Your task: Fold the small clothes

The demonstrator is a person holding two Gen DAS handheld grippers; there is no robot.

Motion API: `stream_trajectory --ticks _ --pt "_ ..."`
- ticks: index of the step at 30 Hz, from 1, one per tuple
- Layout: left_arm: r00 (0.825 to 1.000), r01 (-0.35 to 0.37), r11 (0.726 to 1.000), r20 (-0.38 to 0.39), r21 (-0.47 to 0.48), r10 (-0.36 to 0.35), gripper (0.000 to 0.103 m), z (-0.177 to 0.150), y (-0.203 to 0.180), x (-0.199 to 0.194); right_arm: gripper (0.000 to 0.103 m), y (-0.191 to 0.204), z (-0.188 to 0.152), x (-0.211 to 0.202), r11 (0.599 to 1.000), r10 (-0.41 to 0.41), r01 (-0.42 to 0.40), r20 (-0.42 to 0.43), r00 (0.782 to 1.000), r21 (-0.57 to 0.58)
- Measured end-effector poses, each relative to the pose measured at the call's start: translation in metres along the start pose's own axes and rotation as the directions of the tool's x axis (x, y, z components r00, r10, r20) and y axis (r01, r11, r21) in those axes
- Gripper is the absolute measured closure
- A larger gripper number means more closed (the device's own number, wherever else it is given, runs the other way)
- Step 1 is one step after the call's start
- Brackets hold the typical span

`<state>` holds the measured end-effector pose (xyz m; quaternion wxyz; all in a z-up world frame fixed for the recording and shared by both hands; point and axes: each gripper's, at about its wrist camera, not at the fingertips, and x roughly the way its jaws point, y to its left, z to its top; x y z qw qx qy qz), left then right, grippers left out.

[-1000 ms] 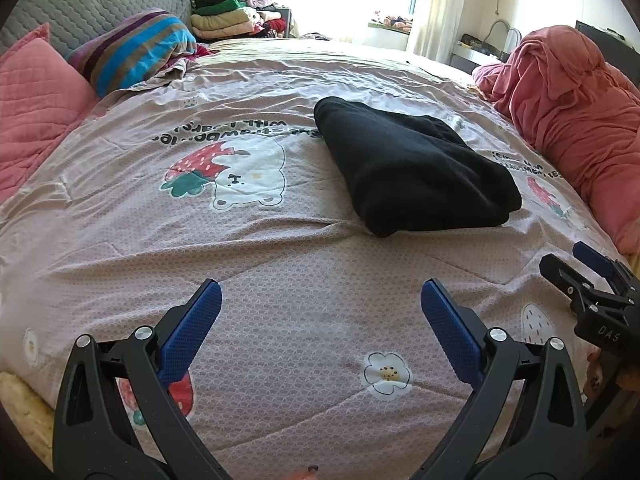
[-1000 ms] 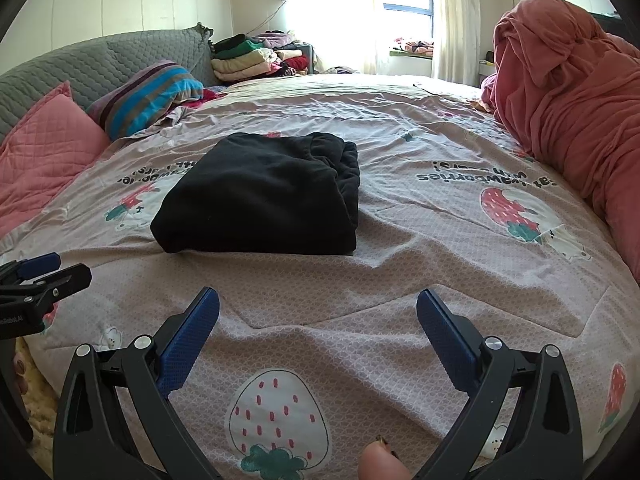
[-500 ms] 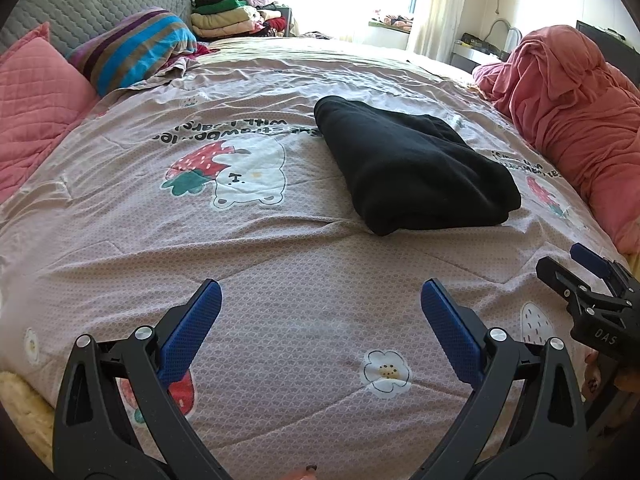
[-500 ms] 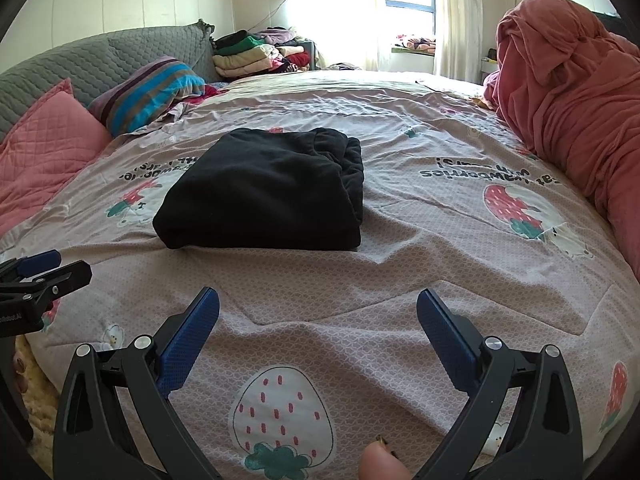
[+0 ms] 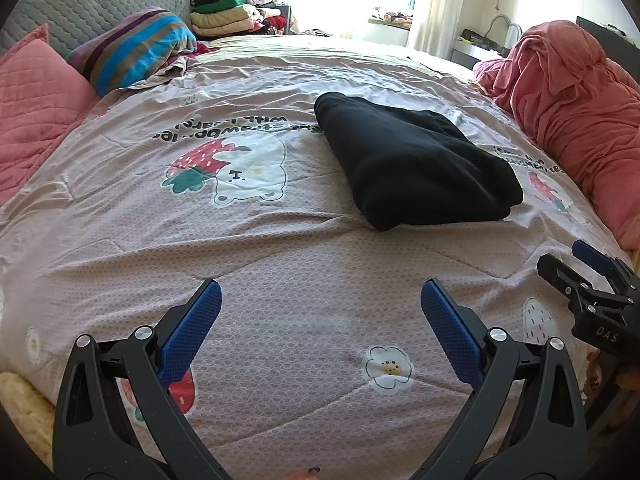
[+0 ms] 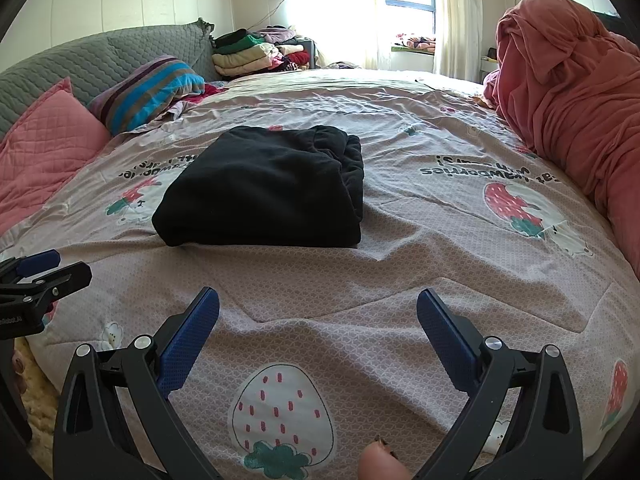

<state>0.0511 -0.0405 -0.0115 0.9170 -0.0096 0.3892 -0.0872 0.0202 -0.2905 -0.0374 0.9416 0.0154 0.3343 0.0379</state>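
Black garment (image 5: 416, 168) lies folded mid-bed on the strawberry quilt (image 5: 280, 264), well ahead of you. Your left gripper (image 5: 320, 336) and right gripper (image 6: 318, 334) both gape wide, empty. This fold looks finished; next, fetch another piece.

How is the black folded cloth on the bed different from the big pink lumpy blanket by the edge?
The black folded garment is dark, while the pink bunched-up blanket is salmon pink. The garment lies flat in a neat rectangle; the blanket is heaped up and wrinkly. The garment sits mid-bed and looks smaller; the blanket towers along the side. Both are soft fabric resting on the strawberry-print bedspread.
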Motion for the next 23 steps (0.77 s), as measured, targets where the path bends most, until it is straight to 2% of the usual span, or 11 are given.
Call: stream_trajectory --ticks 6,10,13,15,16,17,19,20,21,22,23 --pt "1.000 0.005 1.000 -0.004 -0.003 -0.005 0.009 0.000 0.002 0.001 0.005 -0.002 0.000 0.000 1.000 -0.016 0.016 0.014 1.000 0.002" --pt "1.000 -0.022 1.000 -0.009 -0.017 0.022 0.009 -0.001 0.007 0.002 0.005 -0.010 -0.001 -0.002 0.997 -0.060 0.059 0.019 0.998 0.045" --pt "0.999 -0.024 0.998 -0.029 -0.057 0.022 0.009 -0.003 0.022 0.003 0.005 -0.039 -0.003 -0.014 0.969 -0.199 0.189 0.048 0.979 0.160" --pt "0.999 -0.036 0.994 -0.038 -0.104 0.032 0.009 -0.001 0.042 0.003 0.005 -0.078 -0.006 -0.028 0.916 -0.329 0.306 0.050 0.943 0.258" --pt "0.998 -0.051 0.988 -0.047 -0.145 0.044 0.009 0.002 0.063 0.004 0.005 -0.099 -0.008 -0.035 0.880 -0.399 0.370 0.043 0.916 0.297" --pt "0.997 -0.075 0.981 -0.047 -0.177 0.067 0.009 0.005 0.081 0.003 0.005 -0.132 -0.013 -0.044 0.815 -0.497 0.464 0.007 0.868 0.347" --pt "0.986 -0.166 0.955 -0.055 -0.247 0.157 0.009 0.011 0.133 0.002 0.005 -0.188 -0.027 -0.063 0.680 -0.631 0.597 -0.074 0.772 0.425" --pt "0.976 -0.218 0.934 -0.066 -0.285 0.208 0.009 0.015 0.161 0.001 0.005 -0.230 -0.040 -0.079 0.558 -0.704 0.679 -0.160 0.692 0.477" --pt "0.963 -0.269 0.908 -0.072 -0.322 0.260 0.009 0.019 0.188 -0.001 0.005 -0.259 -0.053 -0.093 0.460 -0.744 0.726 -0.225 0.629 0.510" --pt "0.941 -0.336 0.871 -0.083 -0.359 0.329 0.009 0.024 0.221 -0.003 0.005 -0.288 -0.068 -0.108 0.352 -0.776 0.769 -0.293 0.559 0.533" --pt "0.916 -0.397 0.835 -0.104 -0.380 0.388 0.009 0.028 0.249 -0.004 0.005 -0.325 -0.090 -0.126 0.207 -0.793 0.820 -0.399 0.460 0.534"
